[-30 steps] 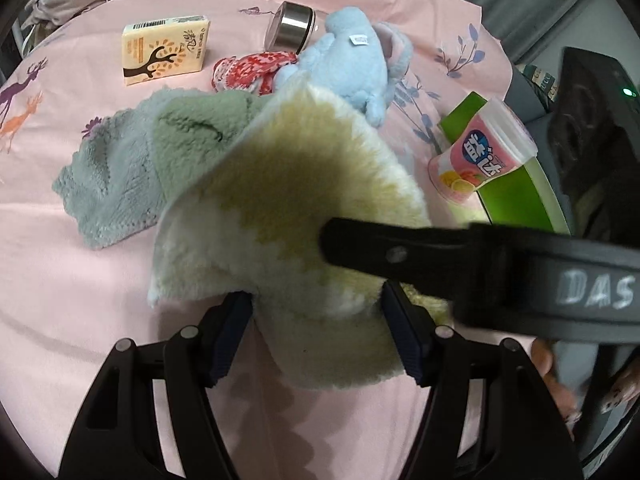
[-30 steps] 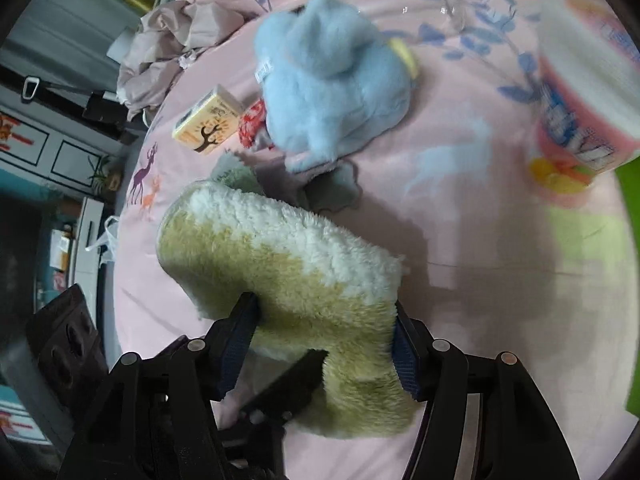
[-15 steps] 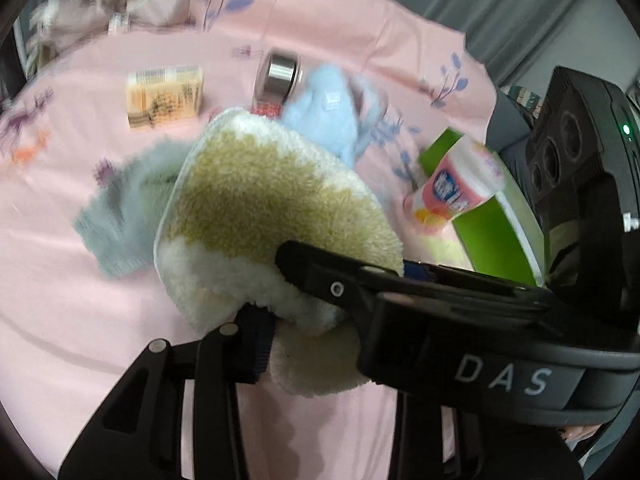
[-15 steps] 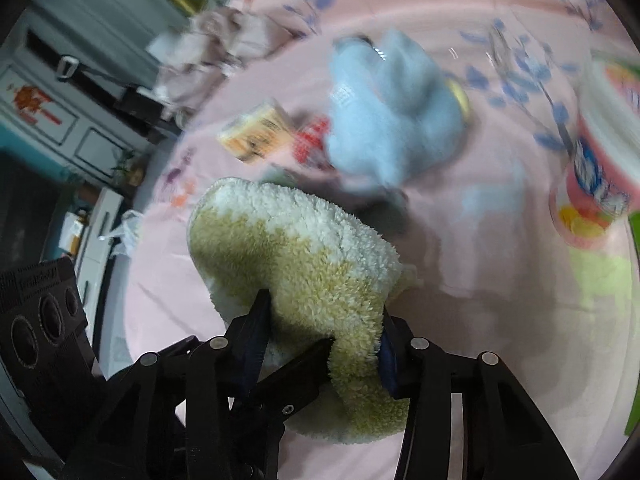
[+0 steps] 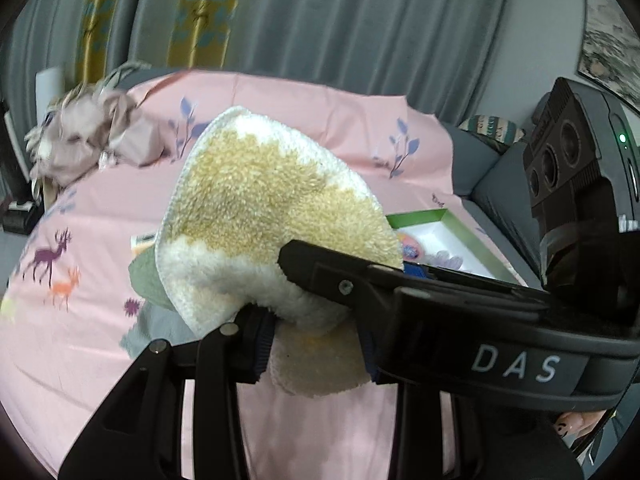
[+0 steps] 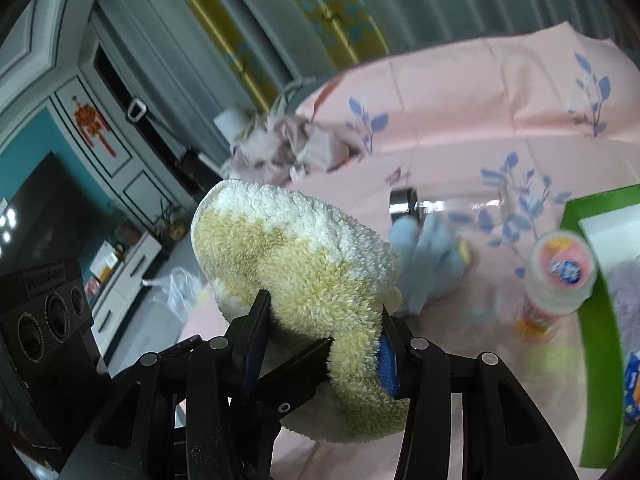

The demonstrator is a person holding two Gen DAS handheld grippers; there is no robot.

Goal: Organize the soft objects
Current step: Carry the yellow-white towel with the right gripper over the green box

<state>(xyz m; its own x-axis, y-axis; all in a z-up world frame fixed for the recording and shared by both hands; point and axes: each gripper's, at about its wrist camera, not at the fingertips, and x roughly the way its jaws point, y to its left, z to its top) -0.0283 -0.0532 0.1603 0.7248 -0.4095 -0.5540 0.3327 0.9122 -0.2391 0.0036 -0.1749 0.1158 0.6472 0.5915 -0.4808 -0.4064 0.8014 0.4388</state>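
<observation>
Left view: green box (image 5: pixel 460 232) edge-on past the towel (image 5: pixel 256 216), a green cloth (image 5: pixel 144 276) and a grey cloth (image 5: pixel 160 328) beneath it on the pink bed (image 5: pixel 80 352), crumpled clothes (image 5: pixel 92 140) far left. Right view alone: blue plush (image 6: pixel 432 264), steel flask (image 6: pixel 404 200), pink tub (image 6: pixel 556 276).

Towel: fluffy, folded, yellow centre with white border; held above the bed, long axis rising up-left from both grips.

Left tongs (image 5: pixel 316 344) and right tongs (image 6: pixel 324 348) both clenched on the towel's lower edge, crossing each other.
</observation>
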